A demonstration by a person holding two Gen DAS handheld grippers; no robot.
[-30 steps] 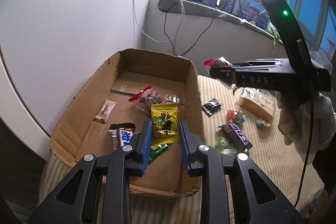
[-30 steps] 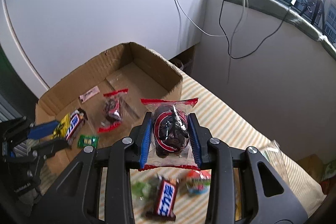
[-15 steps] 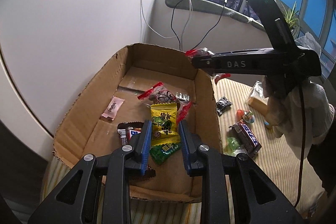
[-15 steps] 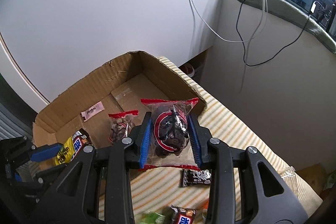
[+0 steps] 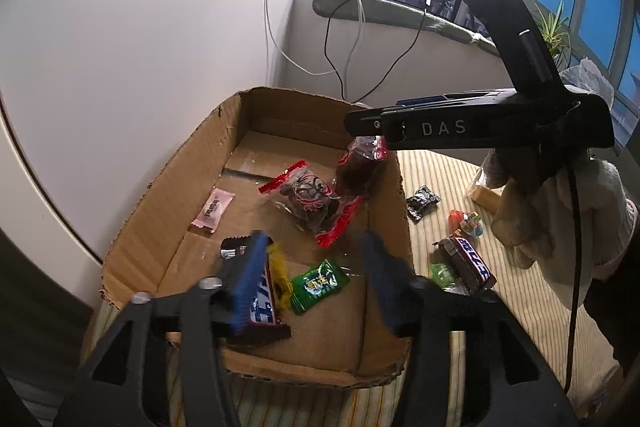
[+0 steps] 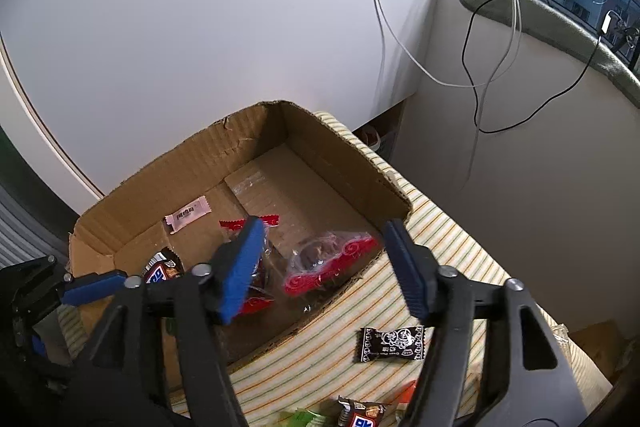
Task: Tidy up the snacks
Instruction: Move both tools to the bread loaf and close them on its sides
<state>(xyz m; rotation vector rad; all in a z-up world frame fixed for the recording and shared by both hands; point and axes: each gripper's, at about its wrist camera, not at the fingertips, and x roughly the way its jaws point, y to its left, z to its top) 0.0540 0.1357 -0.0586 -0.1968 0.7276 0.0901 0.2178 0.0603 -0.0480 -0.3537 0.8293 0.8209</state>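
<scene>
right tool point(image 6: 326, 267) spread wide | red packet point(image 6: 324, 261) below, in box point(image 6: 332, 163)

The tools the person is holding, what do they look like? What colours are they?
Each tool is black plastic with triangle-shaped cut-outs, silver screws and two blue ribbed fingers. Seen from the left wrist view, the right tool has white letters "DAS" on its side, a tall black stalk with a tiny green light, and a thin black cable hanging down. The hand gripping it wears a fuzzy white glove.
</scene>
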